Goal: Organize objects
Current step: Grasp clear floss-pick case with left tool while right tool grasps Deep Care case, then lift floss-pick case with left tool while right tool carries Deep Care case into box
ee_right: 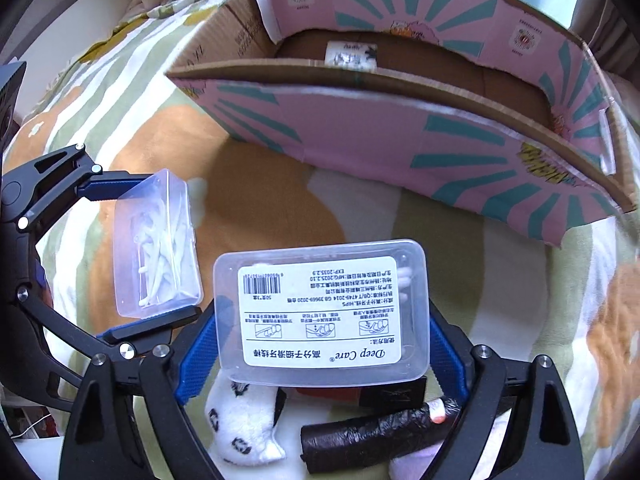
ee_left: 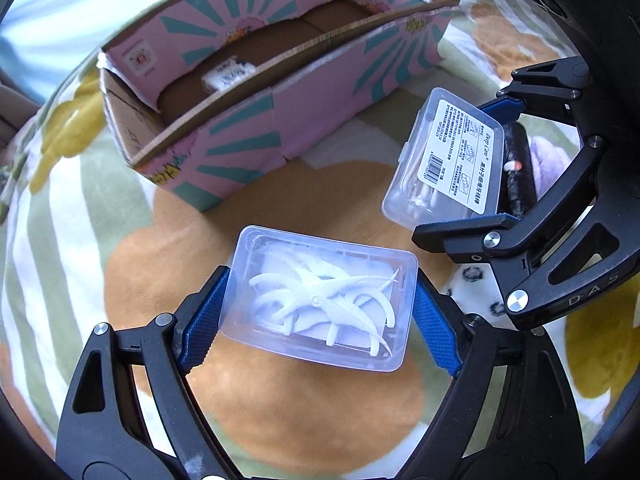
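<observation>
The left gripper (ee_left: 318, 300) is clamped on a clear box of floss picks (ee_left: 320, 296), the pink cardboard box (ee_left: 248, 120) at 11 o'clock. The right gripper (ee_right: 324, 320) clamps a labelled floss box (ee_right: 322, 308). Only the right view shows a plush toy (ee_right: 240, 420) and black roll (ee_right: 376, 436) clearly, at 6 o'clock.

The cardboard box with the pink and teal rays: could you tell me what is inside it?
Inside the cardboard box, only a white label on its brown floor shows; the near wall hides the rest.
</observation>
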`<state>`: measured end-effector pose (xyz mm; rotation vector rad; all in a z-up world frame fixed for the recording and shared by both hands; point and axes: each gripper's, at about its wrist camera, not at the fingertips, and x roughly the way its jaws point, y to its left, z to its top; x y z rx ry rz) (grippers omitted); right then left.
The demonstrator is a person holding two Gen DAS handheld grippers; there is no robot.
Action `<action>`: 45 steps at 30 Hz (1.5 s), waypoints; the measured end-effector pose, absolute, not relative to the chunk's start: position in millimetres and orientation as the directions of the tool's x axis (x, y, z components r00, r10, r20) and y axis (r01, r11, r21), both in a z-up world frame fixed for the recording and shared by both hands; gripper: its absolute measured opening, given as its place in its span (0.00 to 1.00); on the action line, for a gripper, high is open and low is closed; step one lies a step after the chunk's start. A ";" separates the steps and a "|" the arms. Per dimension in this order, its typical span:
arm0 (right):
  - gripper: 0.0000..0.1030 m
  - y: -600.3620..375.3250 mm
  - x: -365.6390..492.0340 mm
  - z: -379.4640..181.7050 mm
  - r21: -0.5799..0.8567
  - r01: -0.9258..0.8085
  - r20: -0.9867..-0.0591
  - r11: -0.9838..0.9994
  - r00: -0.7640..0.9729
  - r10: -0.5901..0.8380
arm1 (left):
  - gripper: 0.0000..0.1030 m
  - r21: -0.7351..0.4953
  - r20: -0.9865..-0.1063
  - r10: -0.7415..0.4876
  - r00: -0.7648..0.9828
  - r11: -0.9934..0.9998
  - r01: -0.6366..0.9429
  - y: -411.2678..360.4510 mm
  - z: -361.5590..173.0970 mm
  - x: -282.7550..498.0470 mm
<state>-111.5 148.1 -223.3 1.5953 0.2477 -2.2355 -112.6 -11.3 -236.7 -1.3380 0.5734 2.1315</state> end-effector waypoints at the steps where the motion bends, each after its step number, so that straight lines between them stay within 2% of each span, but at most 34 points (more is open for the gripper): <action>1: 0.86 151.4 -110.7 -215.3 0.075 0.403 -0.935 -0.912 -0.290 -0.205 | 0.82 0.063 -0.907 0.228 -0.355 -0.759 -0.648 -12.1 -229.8 -111.9; 11: 0.86 147.9 -95.6 -124.6 0.074 0.356 -0.910 -0.932 -0.358 -0.208 | 0.82 0.053 -0.878 0.232 -0.418 -0.821 -0.568 4.6 -151.2 -90.5; 19: 0.86 164.4 -77.2 -56.8 0.071 0.291 -0.885 -0.954 -0.422 -0.194 | 0.82 -0.011 -0.856 0.232 -0.461 -0.901 -0.434 0.1 -79.5 -60.1; 26: 0.86 191.0 -49.0 -10.3 0.065 0.229 -0.868 -0.971 -0.468 -0.169 | 0.82 -0.025 -0.853 0.166 -0.494 -0.960 -0.280 0.1 -30.9 -33.6; 34: 0.86 211.9 -17.2 9.0 0.065 0.149 -0.857 -0.987 -0.497 -0.132 | 0.82 -0.075 -0.848 0.099 -0.520 -0.995 -0.067 -3.5 -9.2 -6.7; 45: 0.86 217.4 -8.7 8.5 0.078 0.163 -0.847 -0.983 -0.509 -0.152 | 0.82 -0.040 -0.843 0.057 -0.536 -0.998 -0.043 9.4 -1.2 -0.1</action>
